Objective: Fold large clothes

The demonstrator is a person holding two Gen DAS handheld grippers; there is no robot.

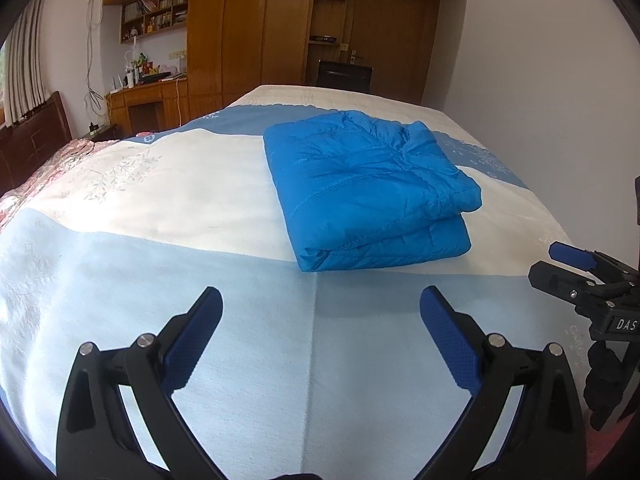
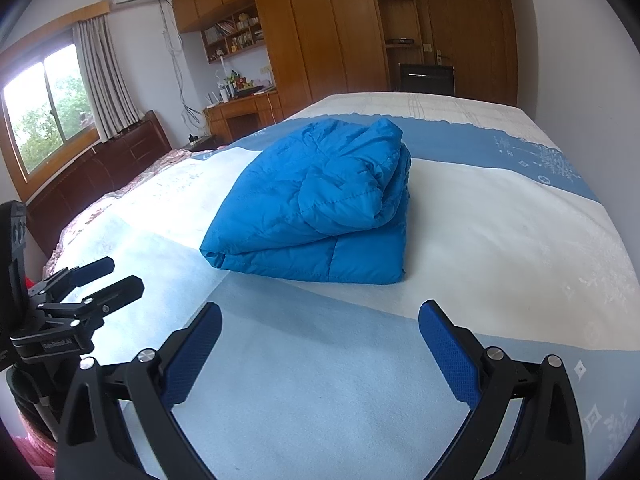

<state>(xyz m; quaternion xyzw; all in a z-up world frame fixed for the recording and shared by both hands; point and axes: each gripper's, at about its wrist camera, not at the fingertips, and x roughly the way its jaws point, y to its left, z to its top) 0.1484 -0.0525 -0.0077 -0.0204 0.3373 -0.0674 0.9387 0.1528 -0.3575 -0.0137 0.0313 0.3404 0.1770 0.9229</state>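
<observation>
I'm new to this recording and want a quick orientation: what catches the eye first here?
The bright blue quilted puffer jacket, folded into a thick bundle, lies in the middle of the pale blue and cream bedspread. Nearer the camera, the left tongs and right tongs hang open above the bedspread, short of the jacket and holding nothing. Behind the bed stands a tall brown wooden wardrobe.

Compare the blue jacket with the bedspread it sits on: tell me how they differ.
The blue jacket is folded into a compact, puffy bundle; the bedspread lies spread flat across the bed. The jacket is one solid bright blue with quilted stitching; the bedspread has pale blue, white and mid-blue bands with faint prints. The jacket covers only a small patch of the bedspread. Both are soft fabric, and neither gripper touches them.
</observation>
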